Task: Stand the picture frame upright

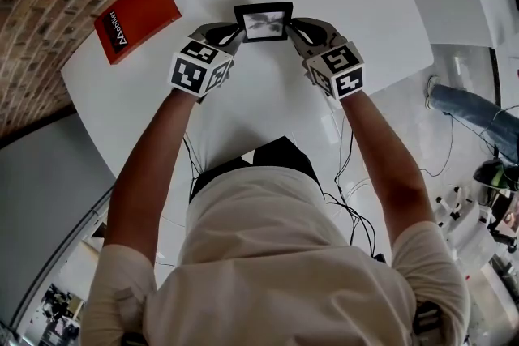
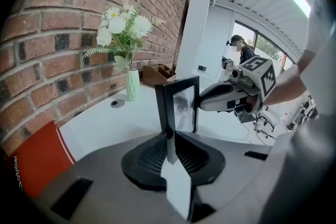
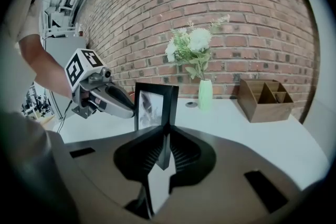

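Note:
A black picture frame [image 1: 263,22] with a greyish photo is held upright over the white table [image 1: 268,109], its face towards me. My left gripper [image 1: 238,35] is shut on the frame's left edge and my right gripper [image 1: 290,30] on its right edge. In the left gripper view the frame's edge [image 2: 181,107] sits pinched between the ribbed pads of the left gripper [image 2: 170,139], with the right gripper [image 2: 220,98] beyond. The right gripper view shows the frame [image 3: 155,105] gripped the same way by the right gripper [image 3: 165,139]. The frame's lower edge is hidden by the jaws.
A red book [image 1: 136,16] lies at the table's left. A pale green vase of white flowers [image 3: 205,93] and a wooden organiser [image 3: 265,93] stand at the back by the brick wall. A person [image 2: 242,50] stands far off. Cables trail on the floor at right.

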`<state>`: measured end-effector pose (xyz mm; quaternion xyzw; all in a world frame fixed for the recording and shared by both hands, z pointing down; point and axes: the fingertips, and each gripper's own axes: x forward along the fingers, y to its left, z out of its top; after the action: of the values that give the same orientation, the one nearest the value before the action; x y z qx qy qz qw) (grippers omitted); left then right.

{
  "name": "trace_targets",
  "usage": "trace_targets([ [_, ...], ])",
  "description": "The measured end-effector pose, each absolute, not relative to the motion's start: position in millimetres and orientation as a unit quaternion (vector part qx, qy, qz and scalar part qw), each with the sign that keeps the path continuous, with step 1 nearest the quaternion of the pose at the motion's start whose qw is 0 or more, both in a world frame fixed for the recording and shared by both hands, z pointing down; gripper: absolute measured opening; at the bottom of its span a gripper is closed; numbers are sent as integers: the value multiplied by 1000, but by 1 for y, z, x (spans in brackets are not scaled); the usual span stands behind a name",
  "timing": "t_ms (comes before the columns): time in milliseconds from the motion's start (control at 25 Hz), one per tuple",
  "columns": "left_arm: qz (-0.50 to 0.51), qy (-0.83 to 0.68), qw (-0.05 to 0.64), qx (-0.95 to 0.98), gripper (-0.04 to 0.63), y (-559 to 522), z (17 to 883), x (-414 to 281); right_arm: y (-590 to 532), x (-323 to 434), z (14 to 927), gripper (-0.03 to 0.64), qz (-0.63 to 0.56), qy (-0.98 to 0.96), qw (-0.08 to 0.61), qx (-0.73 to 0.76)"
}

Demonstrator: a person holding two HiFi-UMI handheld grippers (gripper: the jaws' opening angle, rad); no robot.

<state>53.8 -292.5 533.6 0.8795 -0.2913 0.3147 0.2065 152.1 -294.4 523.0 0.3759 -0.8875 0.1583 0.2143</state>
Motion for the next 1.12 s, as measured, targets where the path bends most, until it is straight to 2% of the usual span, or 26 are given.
trace_targets([
  [1120, 322, -300, 120, 890, 44, -356, 531, 75, -345, 174, 528, 37, 93, -882, 213, 409],
])
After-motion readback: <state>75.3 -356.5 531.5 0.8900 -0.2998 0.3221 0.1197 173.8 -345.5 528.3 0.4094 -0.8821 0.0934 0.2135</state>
